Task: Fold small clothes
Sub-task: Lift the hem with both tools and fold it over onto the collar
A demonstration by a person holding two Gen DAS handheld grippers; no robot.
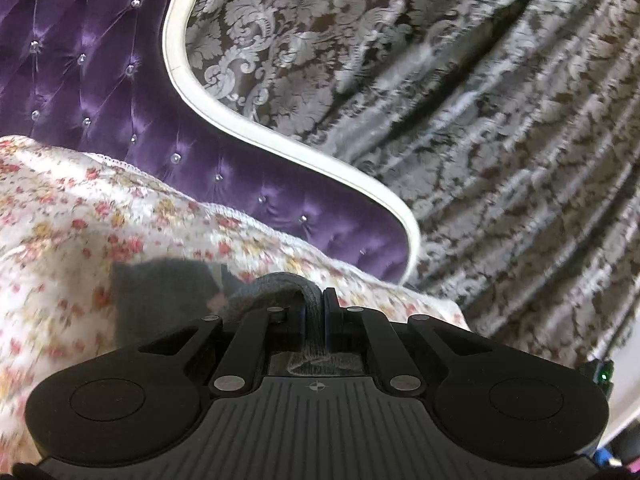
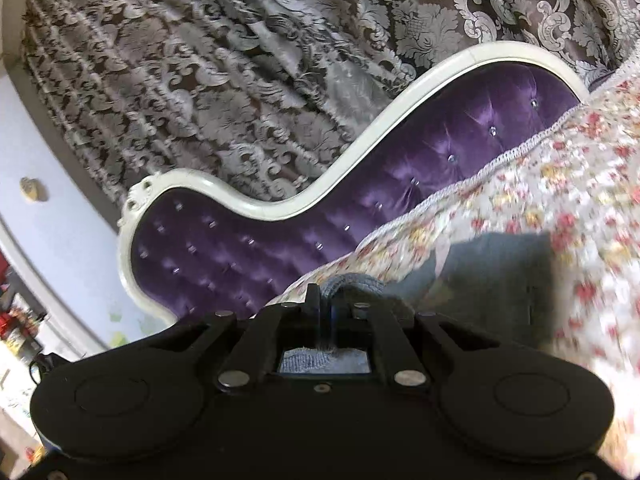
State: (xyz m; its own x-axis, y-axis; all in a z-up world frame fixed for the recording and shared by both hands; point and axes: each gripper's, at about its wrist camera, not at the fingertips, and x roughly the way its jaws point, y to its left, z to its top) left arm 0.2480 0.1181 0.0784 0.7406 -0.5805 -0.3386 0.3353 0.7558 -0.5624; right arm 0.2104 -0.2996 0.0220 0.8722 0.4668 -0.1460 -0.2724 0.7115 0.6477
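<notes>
Left tool (image 1: 315, 304) and right tool (image 2: 325, 304) each clamped on grey knit garment (image 1: 168, 292), its shape blurred, floral bedspread (image 1: 60, 208) smeared.

Floral bedspread (image 1: 60, 220) open ahead, purple headboard (image 1: 100, 92) and curtain (image 1: 480, 120) blocking beyond

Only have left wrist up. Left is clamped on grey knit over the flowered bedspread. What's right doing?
Observer: The right gripper is shut on grey knit cloth too, a fold pinched between its pads.
Operator: Is the rest of the cloth lying flat?
Observer: From the right wrist, a grey panel spreads to the right of the pinch against the flowered bedspread; too blurred to tell whether it touches.
Operator: Anything beyond the bed that side?
Observer: Past the end of the purple headboard there is a pale blue wall and cluttered shelves at the left edge.
</notes>
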